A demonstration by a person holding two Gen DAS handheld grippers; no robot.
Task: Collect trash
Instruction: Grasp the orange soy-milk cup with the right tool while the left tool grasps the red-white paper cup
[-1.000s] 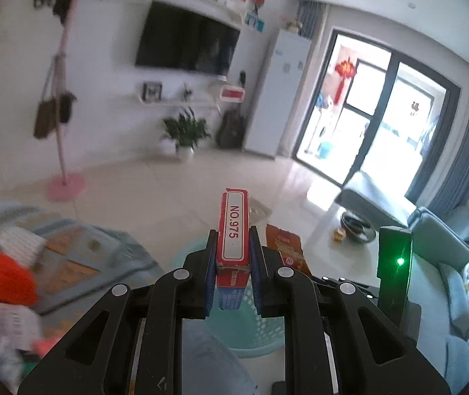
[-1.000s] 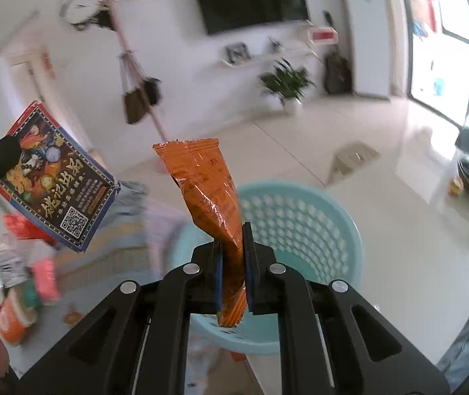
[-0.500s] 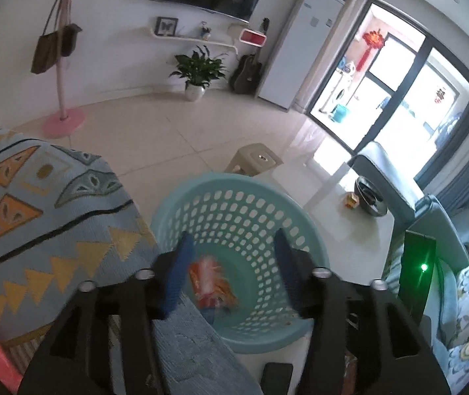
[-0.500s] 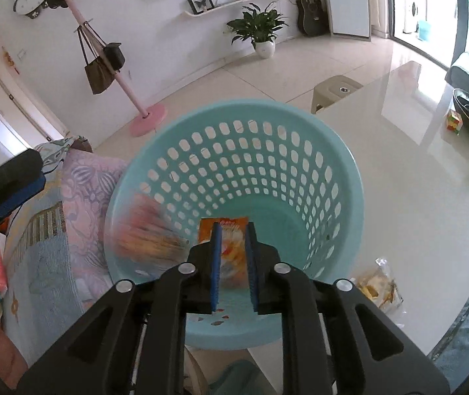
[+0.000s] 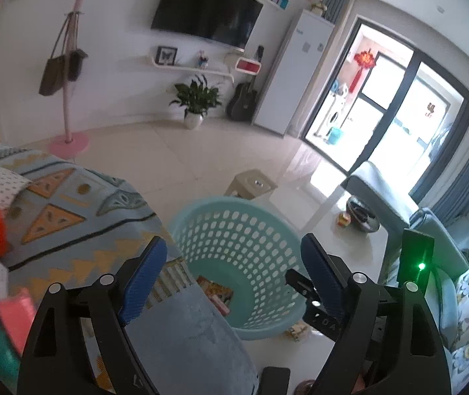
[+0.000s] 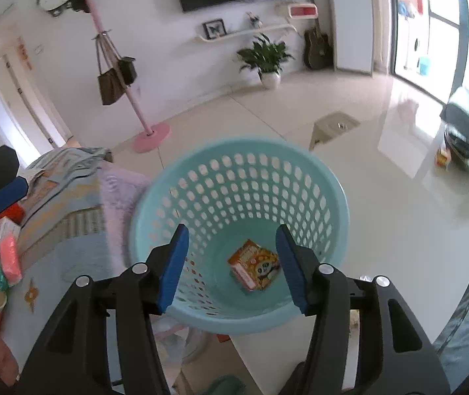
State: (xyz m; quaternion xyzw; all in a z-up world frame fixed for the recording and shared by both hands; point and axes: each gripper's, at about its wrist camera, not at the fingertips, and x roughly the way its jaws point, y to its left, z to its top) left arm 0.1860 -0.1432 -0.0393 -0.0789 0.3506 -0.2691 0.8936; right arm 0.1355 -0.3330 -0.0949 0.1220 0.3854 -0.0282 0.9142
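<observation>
**Both tongs spread over the basket, wrappers at the bottom**

Left gripper point(image 5: 234, 263), black with blue pads, fills the bottom of the left wrist frame, jaws opening and already wide, nothing between them. Right gripper point(image 6: 232, 263), same build, sits at the bottom of the right wrist frame, jaws opening too, at a middling spread, and empty.

Now the trash: an orange and yellow printed snack packet point(image 6: 255, 265), flat and rectangular with a small panda face on it, lies on the floor of the round turquoise perforated plastic basket point(image 6: 201, 164). From the right wrist it shows straight through the gap between the blue pads, lower centre of the frame, well below them and touching neither. From the left wrist a colourful flat wrapper point(image 5: 216, 293) shows at the basket's bottom, lower centre, partly hidden behind the patterned blue blanket point(image 5: 69, 204) that covers the left half of that frame. More bright wrappers point(image 6: 9, 256) lie at the lower left edge.
</observation>
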